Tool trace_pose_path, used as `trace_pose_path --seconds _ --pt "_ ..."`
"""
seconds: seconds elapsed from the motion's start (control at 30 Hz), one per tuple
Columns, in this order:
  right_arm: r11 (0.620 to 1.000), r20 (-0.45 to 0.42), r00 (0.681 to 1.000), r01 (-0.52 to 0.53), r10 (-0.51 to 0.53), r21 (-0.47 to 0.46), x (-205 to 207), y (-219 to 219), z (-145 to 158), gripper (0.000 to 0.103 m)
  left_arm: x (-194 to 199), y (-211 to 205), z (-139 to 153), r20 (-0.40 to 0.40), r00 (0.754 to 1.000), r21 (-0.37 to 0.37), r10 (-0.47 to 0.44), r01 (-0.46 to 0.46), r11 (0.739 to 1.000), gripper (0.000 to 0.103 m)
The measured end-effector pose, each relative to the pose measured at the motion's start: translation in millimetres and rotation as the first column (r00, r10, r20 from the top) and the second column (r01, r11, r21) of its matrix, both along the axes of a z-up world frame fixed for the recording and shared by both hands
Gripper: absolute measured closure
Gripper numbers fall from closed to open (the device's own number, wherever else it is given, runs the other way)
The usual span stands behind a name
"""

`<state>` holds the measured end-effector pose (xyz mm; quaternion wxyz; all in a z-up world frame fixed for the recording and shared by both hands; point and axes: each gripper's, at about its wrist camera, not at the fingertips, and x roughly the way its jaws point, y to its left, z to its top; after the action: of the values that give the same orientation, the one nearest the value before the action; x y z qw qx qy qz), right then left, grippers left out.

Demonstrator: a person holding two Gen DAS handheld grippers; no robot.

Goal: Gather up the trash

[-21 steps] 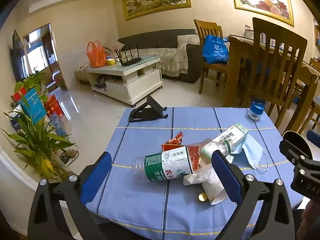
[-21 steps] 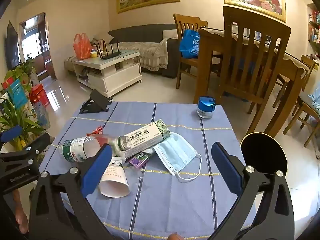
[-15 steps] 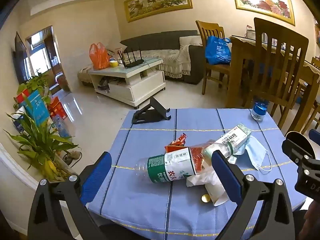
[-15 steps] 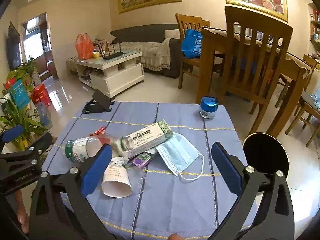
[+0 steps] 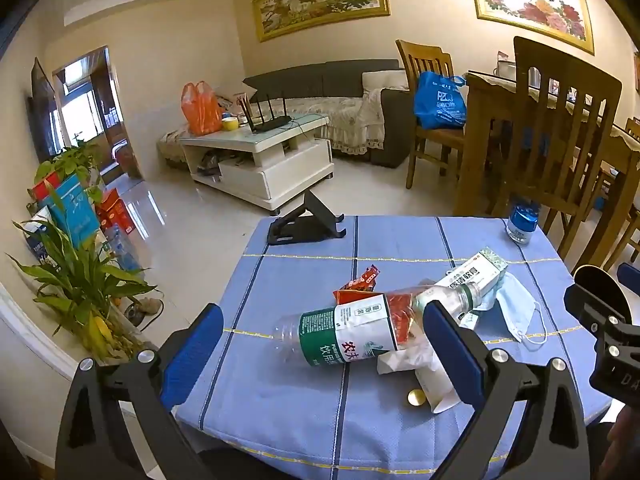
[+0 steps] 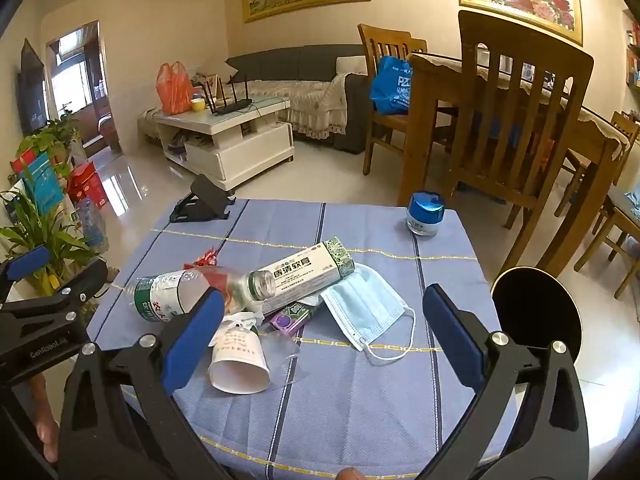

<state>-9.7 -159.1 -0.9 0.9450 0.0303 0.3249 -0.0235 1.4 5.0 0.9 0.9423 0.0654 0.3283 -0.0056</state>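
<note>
Trash bottle [image 5: 352,332] lies mid-tabletop [image 5: 304,412]; both claws, left [image 5: 320,364] and right [image 6: 320,340], gape empty; a careless grab may roll it off.

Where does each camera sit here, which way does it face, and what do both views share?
Left wrist: rides the open left tool, looking forward and down at the table; the right tool pokes in at the right edge.
Right wrist: rides the open right tool, aimed likewise; the left tool and fingers show at left.
Shared: plastic bottle, face mask, paper cup, blue-lidded jar.
</note>
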Motion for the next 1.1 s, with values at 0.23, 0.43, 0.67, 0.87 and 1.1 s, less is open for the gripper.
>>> trace_pose_path --seconds 0.23,0.43,0.67,0.87,1.1 --pt "0.999 -0.001 1.0 0.024 -0.024 -0.024 2 1 -3 0.005 0 0 -2 0.001 1.0 -0.005 -0.007 0.007 1.0 0.006" --pt "0.992 0.029 0.996 0.082 -0.079 -0.101 -1 4 1 0.005 -2 3 2 0.027 1.0 -0.019 0.004 -0.003 1.0 0.006" --pt "0.995 0.001 1.0 -0.01 0.01 0.1 2 -12 0 0.005 -5 4 4 0.035 0.999 -0.034 -0.009 0.011 0.999 0.006" --pt "0.95 0.009 1.0 -0.004 0.002 0.312 4 -33 -9 0.005 -6 4 4 0.043 0.999 -0.027 -0.003 0.005 1.0 0.006" --pt "0.988 0.232 0.973 -0.048 0.013 0.148 -13 -15 7 0.005 -6 5 4 0.044 0.999 -0.035 0.004 -0.002 0.999 0.006"
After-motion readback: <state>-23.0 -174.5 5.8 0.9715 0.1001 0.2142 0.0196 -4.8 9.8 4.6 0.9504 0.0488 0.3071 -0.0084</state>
